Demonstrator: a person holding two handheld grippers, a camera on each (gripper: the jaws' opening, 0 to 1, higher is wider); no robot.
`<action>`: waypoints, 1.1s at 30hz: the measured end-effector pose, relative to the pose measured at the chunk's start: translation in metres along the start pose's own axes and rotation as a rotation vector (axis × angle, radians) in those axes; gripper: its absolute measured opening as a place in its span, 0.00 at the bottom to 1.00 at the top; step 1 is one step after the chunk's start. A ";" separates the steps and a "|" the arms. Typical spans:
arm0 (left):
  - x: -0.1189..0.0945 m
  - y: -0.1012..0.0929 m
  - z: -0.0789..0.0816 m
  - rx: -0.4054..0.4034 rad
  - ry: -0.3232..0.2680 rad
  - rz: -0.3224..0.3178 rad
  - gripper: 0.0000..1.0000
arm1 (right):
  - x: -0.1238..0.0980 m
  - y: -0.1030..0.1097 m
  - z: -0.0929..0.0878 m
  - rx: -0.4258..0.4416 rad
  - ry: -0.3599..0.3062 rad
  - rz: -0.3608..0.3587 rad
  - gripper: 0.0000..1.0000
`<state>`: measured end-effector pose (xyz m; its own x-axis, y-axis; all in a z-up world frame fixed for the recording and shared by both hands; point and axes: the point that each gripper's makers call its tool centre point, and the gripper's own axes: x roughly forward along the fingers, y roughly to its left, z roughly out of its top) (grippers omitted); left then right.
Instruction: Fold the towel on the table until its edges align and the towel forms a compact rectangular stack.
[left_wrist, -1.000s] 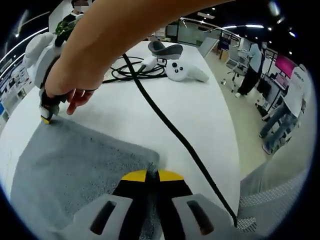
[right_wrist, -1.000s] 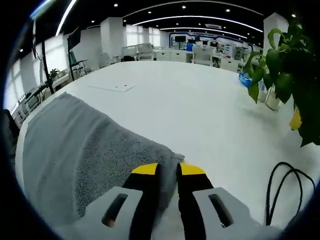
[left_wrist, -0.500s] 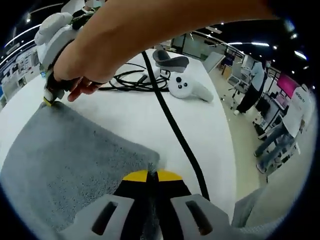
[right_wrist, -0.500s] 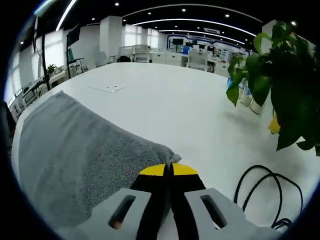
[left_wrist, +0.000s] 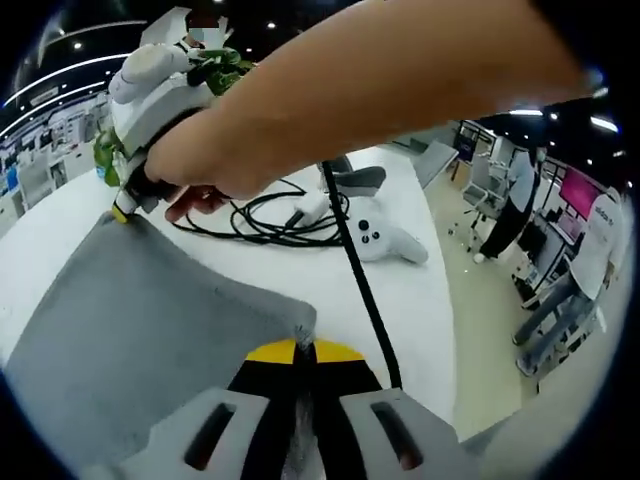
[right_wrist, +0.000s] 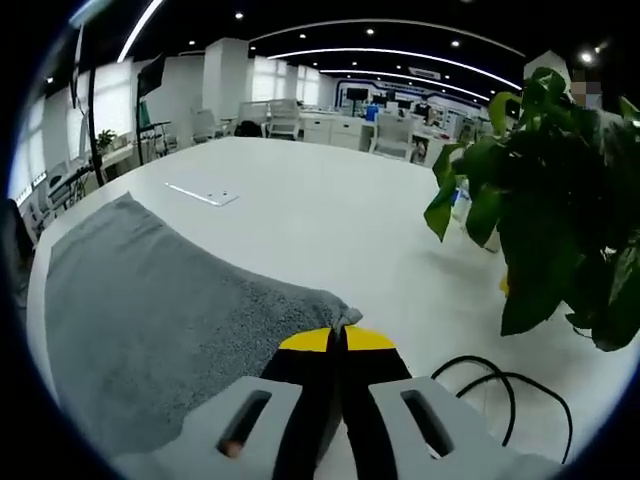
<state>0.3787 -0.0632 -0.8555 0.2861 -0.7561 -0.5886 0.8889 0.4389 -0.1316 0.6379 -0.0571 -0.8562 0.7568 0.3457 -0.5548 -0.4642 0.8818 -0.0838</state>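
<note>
A grey towel (left_wrist: 140, 330) is held up off the white table (left_wrist: 420, 290) by two of its corners. My left gripper (left_wrist: 304, 350) is shut on the near corner in the left gripper view. At the upper left of that view the right gripper (left_wrist: 122, 208), in a person's hand, pinches the far corner. In the right gripper view the towel (right_wrist: 150, 320) stretches away to the left, and my right gripper (right_wrist: 338, 338) is shut on its corner, with a tuft of cloth poking above the yellow tips.
A black cable (left_wrist: 350, 260) runs from coils (left_wrist: 270, 215) down past my left gripper. A white controller (left_wrist: 385, 238) and a grey headset (left_wrist: 355, 182) lie behind. A green plant (right_wrist: 540, 210) stands at the right, by black cable loops (right_wrist: 500, 385). People stand on the floor (left_wrist: 520, 170).
Both grippers have risen with the towel's corners, lifting that edge off the table. The right gripper, open a second ago, has shut on its corner.
</note>
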 end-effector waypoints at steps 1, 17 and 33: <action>-0.004 -0.001 0.003 0.009 -0.006 0.003 0.03 | -0.002 0.001 0.002 0.004 -0.002 0.000 0.00; -0.067 0.019 0.034 0.039 -0.095 0.076 0.03 | -0.024 0.025 0.059 -0.005 -0.066 -0.017 0.00; -0.145 0.034 0.048 0.034 -0.199 0.154 0.03 | -0.035 0.059 0.120 -0.055 -0.097 -0.053 0.00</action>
<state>0.3848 0.0384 -0.7364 0.4809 -0.7636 -0.4309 0.8399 0.5423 -0.0235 0.6390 0.0216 -0.7422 0.8208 0.3310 -0.4655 -0.4449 0.8816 -0.1578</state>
